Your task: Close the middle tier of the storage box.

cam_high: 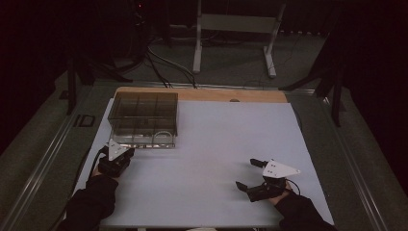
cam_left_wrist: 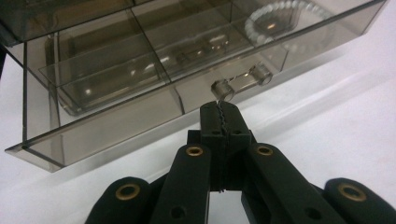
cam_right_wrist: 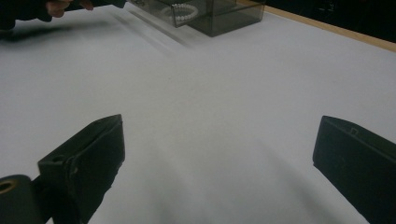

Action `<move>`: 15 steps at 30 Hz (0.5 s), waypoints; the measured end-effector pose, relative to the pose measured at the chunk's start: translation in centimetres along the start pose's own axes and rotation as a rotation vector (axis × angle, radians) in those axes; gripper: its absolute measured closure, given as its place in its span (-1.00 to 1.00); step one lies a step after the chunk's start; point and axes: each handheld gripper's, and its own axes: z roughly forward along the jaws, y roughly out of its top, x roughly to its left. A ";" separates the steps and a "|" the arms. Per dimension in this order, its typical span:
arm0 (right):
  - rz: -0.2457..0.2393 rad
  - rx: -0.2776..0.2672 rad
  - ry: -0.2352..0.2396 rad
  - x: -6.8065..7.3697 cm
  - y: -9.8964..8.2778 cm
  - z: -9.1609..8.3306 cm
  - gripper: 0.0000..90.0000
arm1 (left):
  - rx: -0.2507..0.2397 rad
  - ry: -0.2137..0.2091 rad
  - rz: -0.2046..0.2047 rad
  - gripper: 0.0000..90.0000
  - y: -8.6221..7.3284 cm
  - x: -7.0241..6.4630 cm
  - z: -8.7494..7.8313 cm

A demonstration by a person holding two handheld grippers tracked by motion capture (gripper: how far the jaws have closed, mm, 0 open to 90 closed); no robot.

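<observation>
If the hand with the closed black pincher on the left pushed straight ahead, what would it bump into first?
The left gripper is shut, with its tips right at the clear handle on the smoky plastic drawer box. Going straight on, it would probably press that handle and the drawer front behind it first.

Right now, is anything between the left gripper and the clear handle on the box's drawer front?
Nothing visible. The left gripper, jaws shut, sits right at the near end of the clear handle on the smoky box; whether they pinch it is hard to tell.
</observation>
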 end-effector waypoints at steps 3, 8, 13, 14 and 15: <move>0.001 0.000 -0.001 0.0 0.0 0.0 -0.95 | 0.000 -0.010 -0.011 1.00 -0.1 0.2 0.1; 0.000 0.001 -0.001 0.0 0.0 0.0 -0.95 | 0.004 -0.011 -0.002 1.00 -0.1 0.1 0.4; 0.000 0.001 -0.001 0.0 0.0 0.0 -0.95 | 0.008 -0.011 0.006 1.00 -0.1 0.1 0.6; 0.001 0.000 -0.001 0.0 0.0 0.0 -0.95 | 0.008 -0.013 0.006 1.00 -0.1 0.1 0.6; 0.002 0.001 -0.001 0.0 0.0 0.0 -0.95 | 0.007 -0.016 0.006 1.00 -0.1 0.1 0.6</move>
